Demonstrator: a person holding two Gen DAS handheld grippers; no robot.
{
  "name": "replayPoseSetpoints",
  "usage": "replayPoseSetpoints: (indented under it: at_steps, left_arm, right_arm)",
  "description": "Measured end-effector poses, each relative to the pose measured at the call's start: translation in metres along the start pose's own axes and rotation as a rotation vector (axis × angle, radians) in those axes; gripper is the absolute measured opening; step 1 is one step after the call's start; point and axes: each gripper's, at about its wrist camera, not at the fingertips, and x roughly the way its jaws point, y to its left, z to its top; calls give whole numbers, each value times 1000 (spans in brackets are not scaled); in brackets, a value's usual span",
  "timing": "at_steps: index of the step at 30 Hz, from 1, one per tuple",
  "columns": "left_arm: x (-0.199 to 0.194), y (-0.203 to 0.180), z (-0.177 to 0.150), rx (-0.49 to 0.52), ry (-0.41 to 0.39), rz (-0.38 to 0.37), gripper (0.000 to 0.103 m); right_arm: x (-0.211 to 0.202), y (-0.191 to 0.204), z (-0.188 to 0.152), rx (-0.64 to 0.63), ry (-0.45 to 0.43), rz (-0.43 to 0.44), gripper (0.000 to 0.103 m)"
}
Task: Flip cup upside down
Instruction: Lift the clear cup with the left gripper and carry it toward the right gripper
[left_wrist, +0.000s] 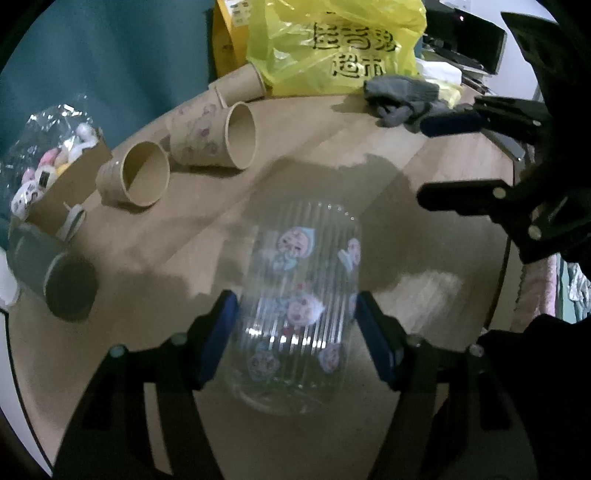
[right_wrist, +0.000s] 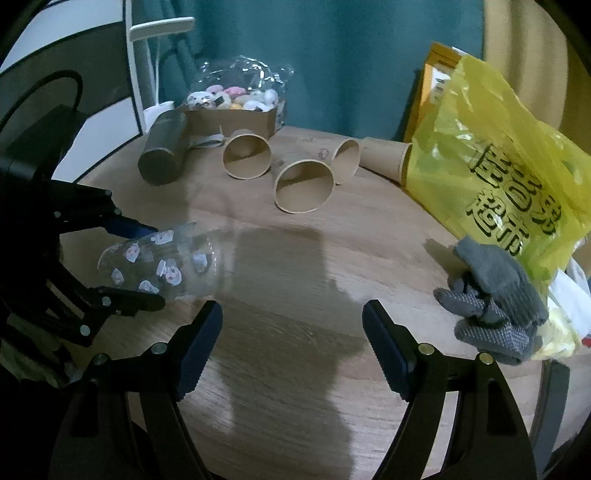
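Cup (left_wrist: 295, 306), clear ribbed plastic with cartoon stickers, sits clamped between the blue pads of the left tool (left_wrist: 295, 328), lying tilted on its side just over the desk (left_wrist: 424, 295). Right-wrist view shows the same cup (right_wrist: 162, 266) from the side, held by the left tool (right_wrist: 147, 266) at frame left; cannot tell if it touches the desk (right_wrist: 295, 350). Right tool (right_wrist: 291, 347) is spread wide, nothing between its fingers; left view catches it (left_wrist: 424, 158) at the right edge, also spread.

Only the right view shows the white chair (right_wrist: 147, 55). Paper cups (right_wrist: 303, 184) lie on their sides at the back, near a dark cylinder (right_wrist: 162, 151) and a box (right_wrist: 229, 114) of wrapped small items. Grey glove (right_wrist: 495, 295) lies beside the yellow bag (right_wrist: 491, 155).

Cup's mouth is motion-blurred. Bag has black Chinese print, partly creased; "超市" is readable. Cup sticker details are too small to tell.
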Motion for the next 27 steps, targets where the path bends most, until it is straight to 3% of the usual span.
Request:
replayPoseSetpoints:
  at_steps: [12,27]
  left_arm:
    - [-19,8,-26,-102,-36,3,68]
    - [-11,15,-17,-128,-21,-16,68]
  right_arm:
    - [6,35,18,-300,27,59,81]
    - [4,39,18,-276,37,91,81]
